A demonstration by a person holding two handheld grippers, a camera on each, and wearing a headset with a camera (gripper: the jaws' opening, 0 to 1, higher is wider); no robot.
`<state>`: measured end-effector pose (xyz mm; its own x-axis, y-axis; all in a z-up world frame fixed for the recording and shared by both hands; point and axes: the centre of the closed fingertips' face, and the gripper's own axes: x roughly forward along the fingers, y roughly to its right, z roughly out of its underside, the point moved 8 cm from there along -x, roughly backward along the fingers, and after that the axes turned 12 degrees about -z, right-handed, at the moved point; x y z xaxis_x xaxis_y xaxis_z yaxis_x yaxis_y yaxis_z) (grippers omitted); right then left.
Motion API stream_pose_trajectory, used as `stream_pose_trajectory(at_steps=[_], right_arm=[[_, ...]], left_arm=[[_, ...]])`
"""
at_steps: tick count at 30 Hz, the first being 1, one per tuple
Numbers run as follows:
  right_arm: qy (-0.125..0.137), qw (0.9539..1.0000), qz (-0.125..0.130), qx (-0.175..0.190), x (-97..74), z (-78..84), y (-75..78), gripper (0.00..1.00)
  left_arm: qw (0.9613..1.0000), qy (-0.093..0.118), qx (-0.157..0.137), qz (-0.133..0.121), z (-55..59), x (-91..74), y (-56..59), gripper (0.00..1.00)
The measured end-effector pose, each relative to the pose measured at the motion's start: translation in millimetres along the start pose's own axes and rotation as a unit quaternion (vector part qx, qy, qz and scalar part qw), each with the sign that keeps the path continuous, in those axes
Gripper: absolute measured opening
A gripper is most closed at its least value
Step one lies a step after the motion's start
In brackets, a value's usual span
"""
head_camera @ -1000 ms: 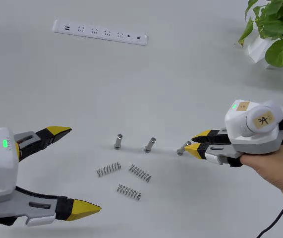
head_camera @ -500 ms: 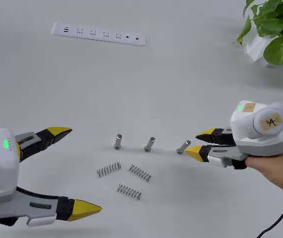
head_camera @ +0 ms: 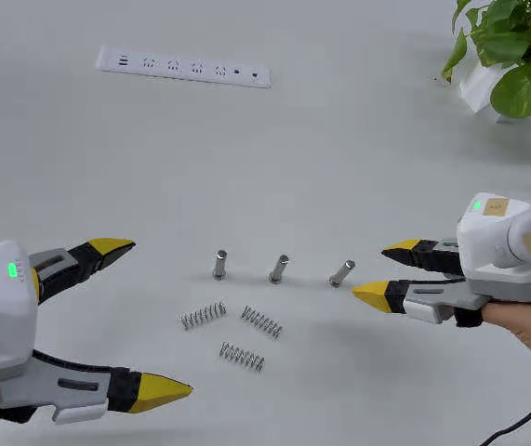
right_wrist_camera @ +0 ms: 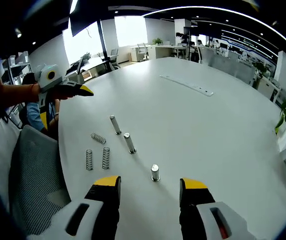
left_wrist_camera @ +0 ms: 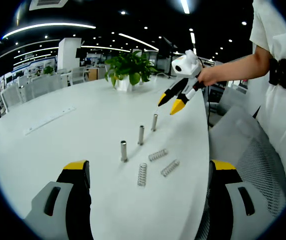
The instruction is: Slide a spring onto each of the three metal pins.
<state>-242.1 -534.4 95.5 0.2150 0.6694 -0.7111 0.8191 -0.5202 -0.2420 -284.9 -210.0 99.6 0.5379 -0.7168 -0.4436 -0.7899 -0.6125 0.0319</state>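
While you hold both grippers over the white table point(head_camera: 339, 139), your left gripper point(head_camera: 158, 316) has its jaws spread wide and empty, and your right gripper point(head_camera: 372, 270) is parted too, gripping nothing, near the rightmost pin point(head_camera: 342, 272). Between them the three metal pins point(head_camera: 280, 269) stand bare in a row, and the three springs point(head_camera: 262, 322) lie loose just beside them.

white power strip point(head_camera: 183, 67), potted plant point(head_camera: 507, 51), mesh chair point(right_wrist_camera: 30, 185)

Shiny metal pins point(head_camera: 281, 269), wire springs point(head_camera: 262, 322), seemingly matt table point(head_camera: 358, 158)
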Motion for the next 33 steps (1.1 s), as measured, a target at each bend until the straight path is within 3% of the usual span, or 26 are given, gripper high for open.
stream_pose_trajectory(at_steps=[20, 27, 33], right_arm=[[0.041, 0.998, -0.039, -0.029, -22.5, 28.8, -17.0, 0.81], [0.06, 0.9965, -0.048, -0.033, -24.9, 33.1, -21.4, 0.88], [0.068, 0.9953, -0.053, -0.045, -25.5, 41.4, -23.0, 0.94]], left_arm=[[0.9999, -0.01, 0.008, -0.011, -0.8, -2.0, 4.7, 0.96], [0.9995, -0.02, 0.012, -0.02, 1.8, -0.4, 2.4, 0.9], [0.9988, -0.039, 0.016, -0.027, 5.1, 4.8, -2.8, 0.78]])
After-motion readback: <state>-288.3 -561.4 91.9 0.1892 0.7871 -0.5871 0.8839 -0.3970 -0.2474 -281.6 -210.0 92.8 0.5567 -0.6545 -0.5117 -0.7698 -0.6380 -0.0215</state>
